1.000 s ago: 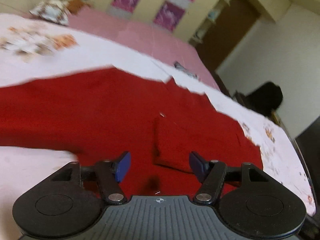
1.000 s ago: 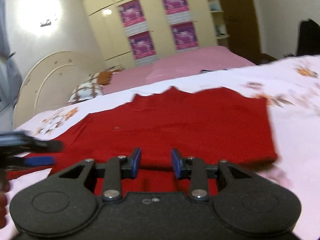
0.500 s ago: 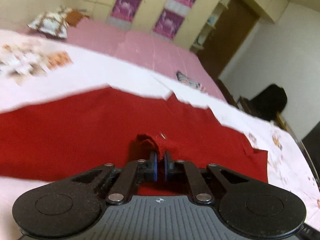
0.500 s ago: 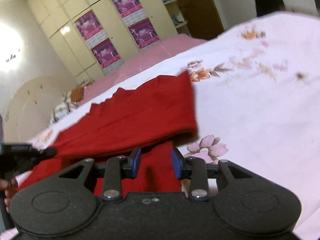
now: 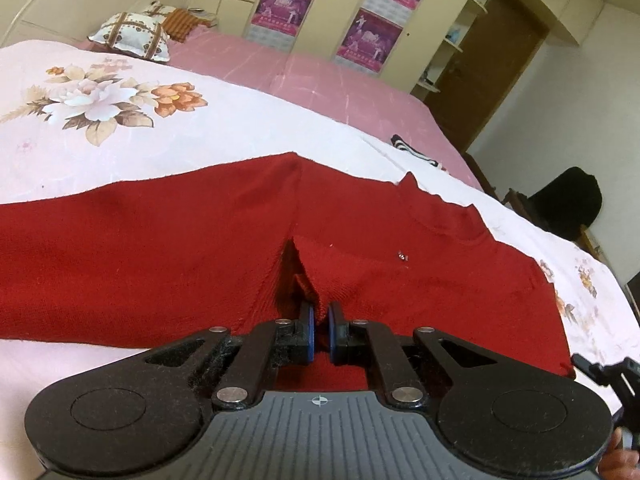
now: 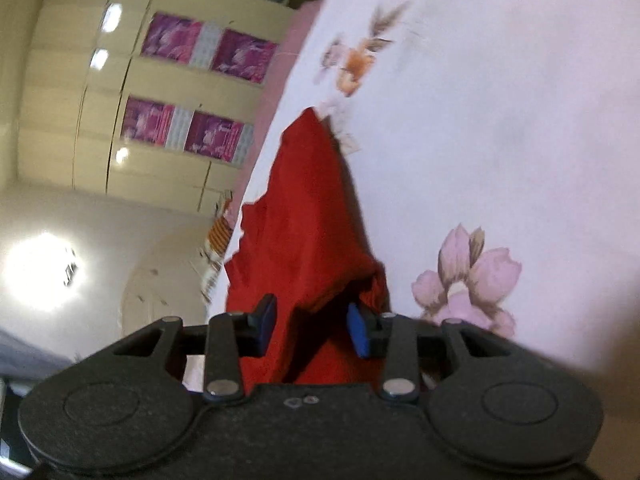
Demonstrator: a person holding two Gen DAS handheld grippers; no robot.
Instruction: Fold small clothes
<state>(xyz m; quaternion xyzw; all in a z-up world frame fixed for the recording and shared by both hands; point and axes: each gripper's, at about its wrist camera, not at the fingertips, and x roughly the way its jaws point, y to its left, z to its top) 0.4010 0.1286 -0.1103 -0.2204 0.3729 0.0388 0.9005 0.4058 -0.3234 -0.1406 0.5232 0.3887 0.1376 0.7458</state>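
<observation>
A red knitted sweater [image 5: 160, 248] lies spread flat on a floral bedsheet [image 5: 100, 120]. My left gripper [image 5: 320, 322] is shut on a raised pinch of its fabric near the near hem, and the knit puckers into a ridge ahead of the pads. In the right wrist view the picture is rolled onto its side. There the red sweater [image 6: 304, 216] runs away from my right gripper [image 6: 312, 326], whose jaws stand apart astride a bunched corner of it. The blue pads [image 6: 357, 334] do not visibly press the cloth. Part of the right gripper shows at the lower right edge of the left wrist view.
A pink bedspread [image 5: 320, 80] covers the bed's far side, with a patterned pillow [image 5: 132, 36] at its head. Cream wardrobes with purple posters [image 5: 360, 20] stand behind. A striped cloth [image 5: 412, 150] lies on the bed and a dark chair [image 5: 568, 204] stands at right.
My left gripper closed on a fold of the sweater and now holds it pinched. My right gripper rolled sideways, sank and moved to the sweater's corner, jaws still apart.
</observation>
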